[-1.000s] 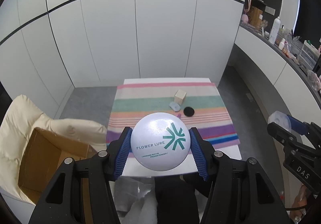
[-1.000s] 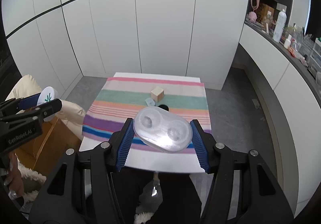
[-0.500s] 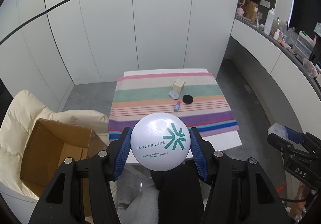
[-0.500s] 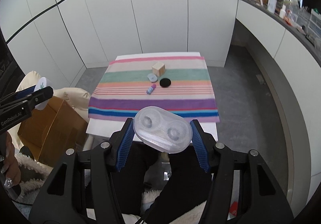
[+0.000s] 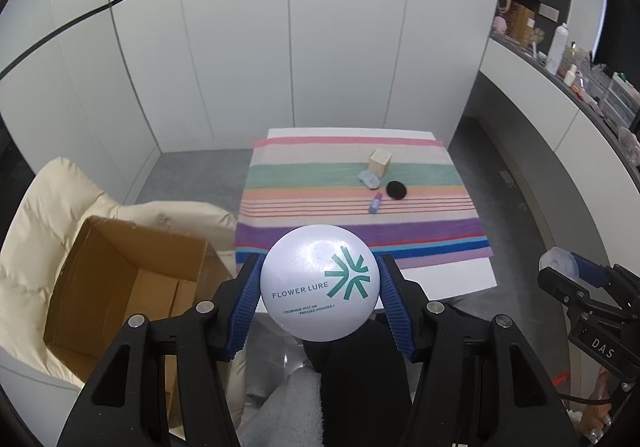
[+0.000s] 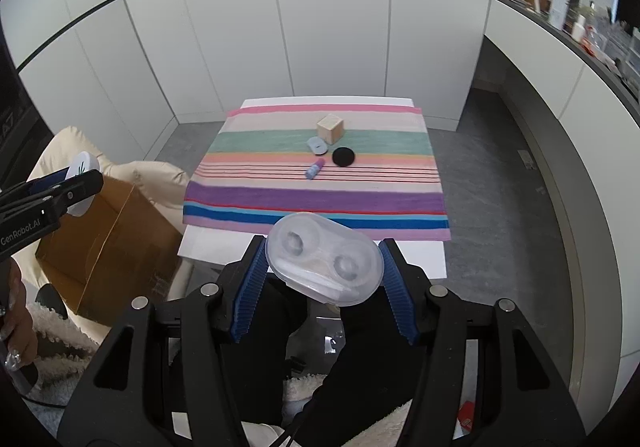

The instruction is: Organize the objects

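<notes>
Over the last second we had drawn both tongs back from the white table with the striped cloth [image 5: 360, 231], so it lay farther ahead of them and the open brown cardboard box [image 5: 120, 287] came fully into view to the left of the left tongs [image 5: 319, 293]. Those tongs were clamped on the round white "FLOWER LURE" pressed-powder compact [image 5: 319, 287], 1 blue pad on each side. The right tongs [image 6: 323, 267] were clamped on the clear plastic 2-well lens case [image 6: 325, 259]. We judged the retreat to mean both items were bound for the box, which sat on a cream padded chair [image 5: 44, 207].

Well ahead of both tongs, 4 things waited on the cloth: a pale wooden cube [image 6: 330, 128], a small light-blue oval case [image 6: 317, 145] just in front of it, a black round disc [image 6: 343, 156] and a little blue-and-lilac tube [image 6: 315, 169]. Nothing stood between the left tongs and the box opening; the right tongs would have to cross over our lap and past the left tongs to reach it.
</notes>
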The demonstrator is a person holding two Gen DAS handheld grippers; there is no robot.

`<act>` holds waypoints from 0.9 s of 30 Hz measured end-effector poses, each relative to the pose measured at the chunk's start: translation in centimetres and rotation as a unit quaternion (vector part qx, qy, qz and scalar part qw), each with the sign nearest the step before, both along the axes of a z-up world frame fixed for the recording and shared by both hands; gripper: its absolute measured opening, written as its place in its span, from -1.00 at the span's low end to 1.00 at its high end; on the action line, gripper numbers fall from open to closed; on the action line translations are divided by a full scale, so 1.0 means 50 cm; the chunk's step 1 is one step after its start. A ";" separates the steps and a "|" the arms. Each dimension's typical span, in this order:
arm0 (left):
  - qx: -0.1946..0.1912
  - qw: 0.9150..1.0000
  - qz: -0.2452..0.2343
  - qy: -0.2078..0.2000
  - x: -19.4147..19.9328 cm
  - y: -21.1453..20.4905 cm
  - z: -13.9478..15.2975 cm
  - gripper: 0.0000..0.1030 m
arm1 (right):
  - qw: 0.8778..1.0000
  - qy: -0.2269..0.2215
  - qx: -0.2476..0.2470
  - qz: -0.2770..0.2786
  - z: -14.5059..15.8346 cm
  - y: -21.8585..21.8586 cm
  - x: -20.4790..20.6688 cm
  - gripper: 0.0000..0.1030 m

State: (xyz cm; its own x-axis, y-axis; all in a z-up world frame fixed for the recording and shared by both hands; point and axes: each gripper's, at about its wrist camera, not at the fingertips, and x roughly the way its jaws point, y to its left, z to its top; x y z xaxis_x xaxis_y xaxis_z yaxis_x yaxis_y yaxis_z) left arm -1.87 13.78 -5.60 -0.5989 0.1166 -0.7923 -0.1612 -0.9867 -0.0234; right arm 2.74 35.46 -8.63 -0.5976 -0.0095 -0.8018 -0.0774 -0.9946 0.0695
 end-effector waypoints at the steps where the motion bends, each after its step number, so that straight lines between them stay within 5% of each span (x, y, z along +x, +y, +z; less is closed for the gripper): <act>1: 0.001 1.000 0.003 -0.002 -0.001 -0.006 -0.001 0.13 | 1.000 -0.001 0.001 0.006 -0.002 -0.010 -0.004 0.14; 14: 0.004 0.996 0.089 -0.018 0.041 -0.183 -0.023 0.13 | 0.994 -0.003 0.003 0.110 -0.009 -0.179 -0.048 0.14; 27: 0.011 0.980 0.197 -0.030 0.105 -0.384 -0.056 0.13 | 0.963 -0.011 0.009 0.268 -0.032 -0.443 -0.050 0.14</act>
